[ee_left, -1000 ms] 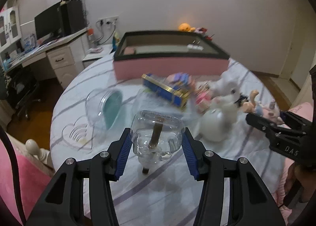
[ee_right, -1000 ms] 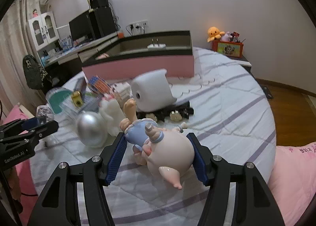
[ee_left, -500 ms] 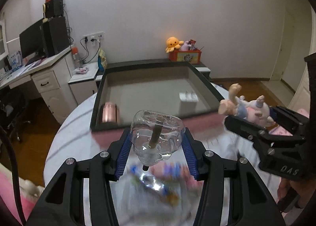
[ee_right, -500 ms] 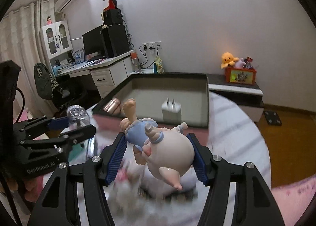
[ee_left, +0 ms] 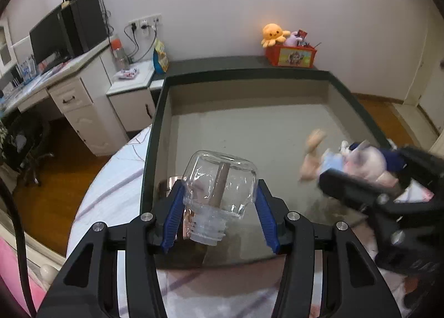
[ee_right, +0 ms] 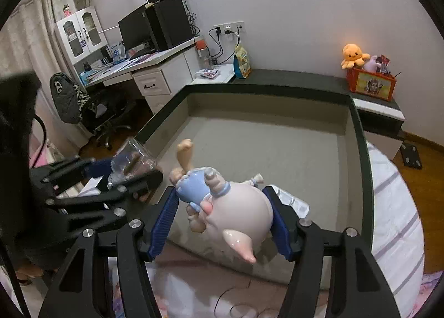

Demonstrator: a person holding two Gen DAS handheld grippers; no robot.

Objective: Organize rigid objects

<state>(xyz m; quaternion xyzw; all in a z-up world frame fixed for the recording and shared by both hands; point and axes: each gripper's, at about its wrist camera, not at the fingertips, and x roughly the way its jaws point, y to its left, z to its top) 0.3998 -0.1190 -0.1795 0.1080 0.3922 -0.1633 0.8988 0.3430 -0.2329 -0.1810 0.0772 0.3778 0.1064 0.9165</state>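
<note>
Gripping a clear glass bottle (ee_left: 220,179), the left tongs (ee_left: 219,204) are hanging over the box (ee_left: 155,134) — the right tongs (ee_right: 223,216) are clamping a figurine (ee_right: 236,212).

Bed (ee_right: 394,207) with striped white sheet, dark-rimmed pink box (ee_right: 360,151) resting on it

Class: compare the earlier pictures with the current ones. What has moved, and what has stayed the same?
Both claws travelled from the cluttered bed to above the open box. The left claw still grips the clear bottle; the right claw, its jaws just closing slightly, still holds the figurine.
</note>
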